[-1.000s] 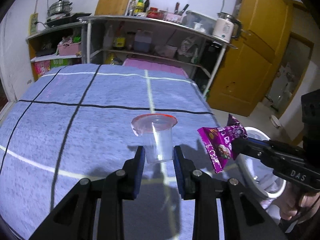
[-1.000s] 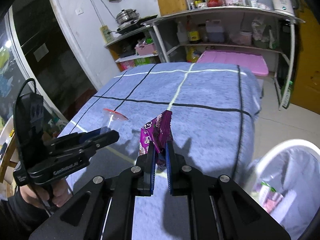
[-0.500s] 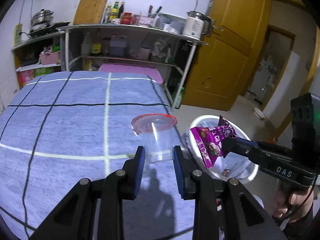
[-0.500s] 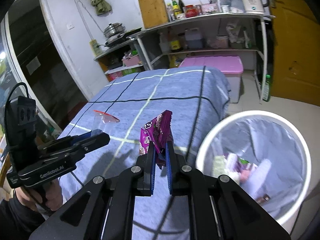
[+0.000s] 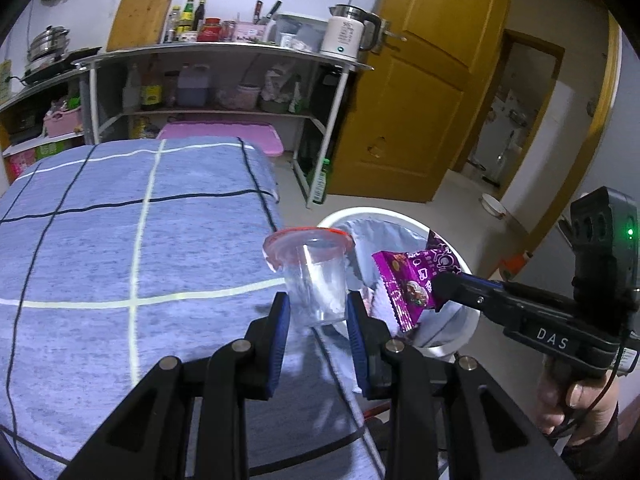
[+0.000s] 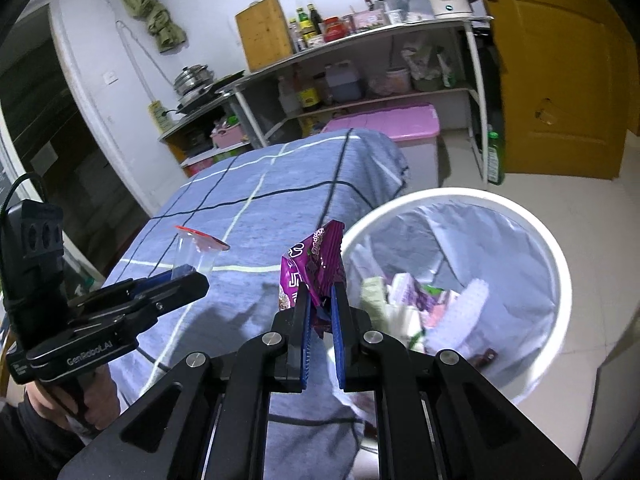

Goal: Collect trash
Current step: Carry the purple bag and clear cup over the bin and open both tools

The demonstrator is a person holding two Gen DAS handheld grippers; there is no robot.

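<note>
While I am carrying the clear cup [image 5: 316,280] pinched in my left tongs [image 5: 316,316] and the purple wrapper [image 6: 316,268] clamped in my right tongs [image 6: 320,316], both are nearing the white bin [image 6: 536,236] at two o'clock, needing centering before release.

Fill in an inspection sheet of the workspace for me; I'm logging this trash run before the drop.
Surface: blue checked cloth over the table, bare of loose items in view.
Job's things: clear plastic cup with red rim; purple snack wrapper; white lined trash bin, already holding litter.
Clutter: nothing seen on the cloth.
Grippers: left tool shut on the cup; right tool shut on the wrapper, beside the bin's rim.
Cables: black lead at the left handle.
Surroundings: metal shelves with bottles, kettle, yellow door.
</note>
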